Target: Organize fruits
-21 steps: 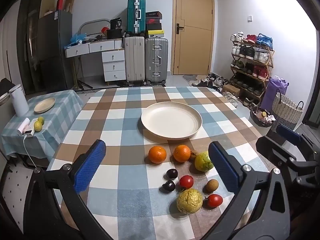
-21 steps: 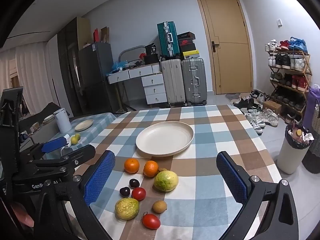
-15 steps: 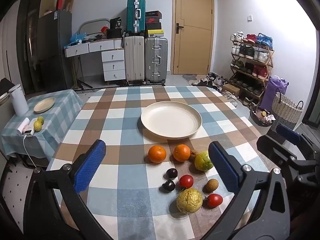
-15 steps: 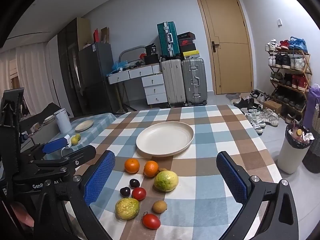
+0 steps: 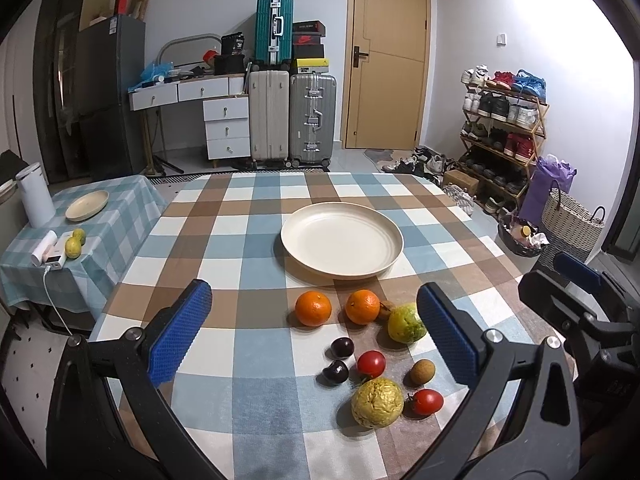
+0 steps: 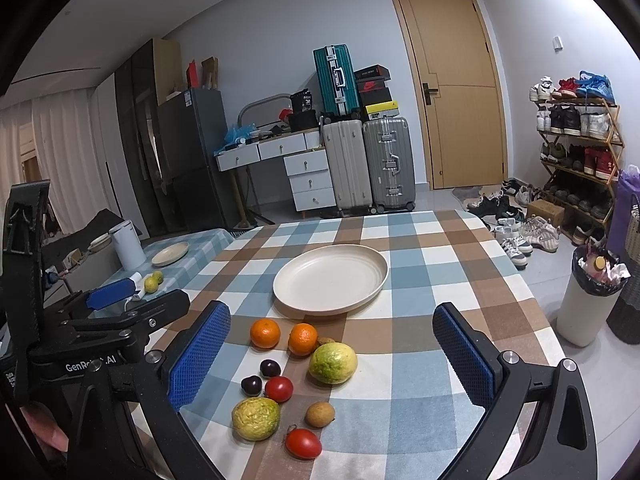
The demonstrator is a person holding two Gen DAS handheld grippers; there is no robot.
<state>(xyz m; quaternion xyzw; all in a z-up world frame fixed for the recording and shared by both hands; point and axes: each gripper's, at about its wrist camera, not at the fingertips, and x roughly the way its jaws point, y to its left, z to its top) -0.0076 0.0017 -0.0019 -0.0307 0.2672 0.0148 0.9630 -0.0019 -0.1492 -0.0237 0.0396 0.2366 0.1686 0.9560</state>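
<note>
A cream plate [image 5: 342, 244] [image 6: 331, 278] rests empty at the middle of the checked table. In front of it lies a cluster of fruit: two oranges [image 5: 313, 309] [image 6: 265, 333], a green-yellow guava [image 5: 406, 323] [image 6: 333, 362], two dark plums [image 5: 343, 347], two red tomatoes [image 5: 371, 363] [image 6: 279, 389], a small brown fruit [image 5: 422, 371] and a wrinkled yellow fruit [image 5: 377, 402] [image 6: 255, 418]. My left gripper [image 5: 316, 332] hangs open above the fruit. Over the same cluster, my right gripper [image 6: 332, 360] is open and holds nothing.
A side table [image 5: 116, 216] at the left carries a small plate [image 5: 87, 205], a white jug [image 5: 35, 194] and two small green fruits [image 5: 73, 246]. Suitcases [image 5: 312, 116], drawers, a door, a shoe rack [image 5: 502, 128] and a bin [image 6: 588, 296] stand beyond the table.
</note>
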